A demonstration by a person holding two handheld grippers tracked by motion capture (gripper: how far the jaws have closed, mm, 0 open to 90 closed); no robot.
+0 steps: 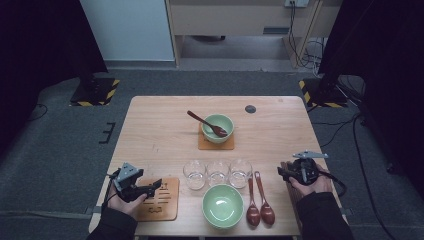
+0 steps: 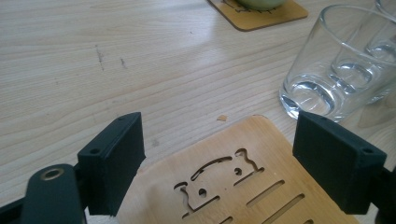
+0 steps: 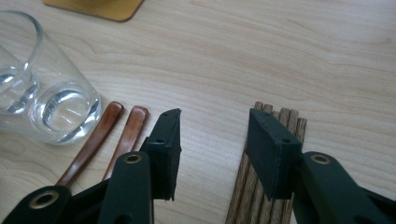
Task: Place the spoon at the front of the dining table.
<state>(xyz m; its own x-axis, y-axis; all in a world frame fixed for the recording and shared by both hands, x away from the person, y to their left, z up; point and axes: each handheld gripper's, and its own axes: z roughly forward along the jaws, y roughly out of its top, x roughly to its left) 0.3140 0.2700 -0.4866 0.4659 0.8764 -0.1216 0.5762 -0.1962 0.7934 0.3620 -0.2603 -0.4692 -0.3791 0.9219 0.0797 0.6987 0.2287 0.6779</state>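
My left gripper (image 1: 159, 184) (image 2: 219, 154) hovers low over a wooden coaster (image 1: 162, 202) (image 2: 233, 186) with cut-out slots at the table's front left. Its jaws stand wide apart with nothing pinched between them. My right gripper (image 1: 281, 171) (image 3: 215, 140) sits at the front right, jaws apart over bare wood. A bundle of dark wooden chopsticks (image 3: 280, 114) lies under its right-hand jaw, untouched by the pads. Two brown spoons (image 1: 259, 201) (image 3: 93, 140) lie just left of it.
Three clear glasses (image 1: 217, 172) (image 2: 336, 60) (image 3: 42, 93) stand in a row mid-table. An empty green bowl (image 1: 223, 205) sits at the front edge. Farther back, a second green bowl (image 1: 218, 128) holding a brown spoon (image 1: 206, 123) rests on a coaster (image 1: 216, 146).
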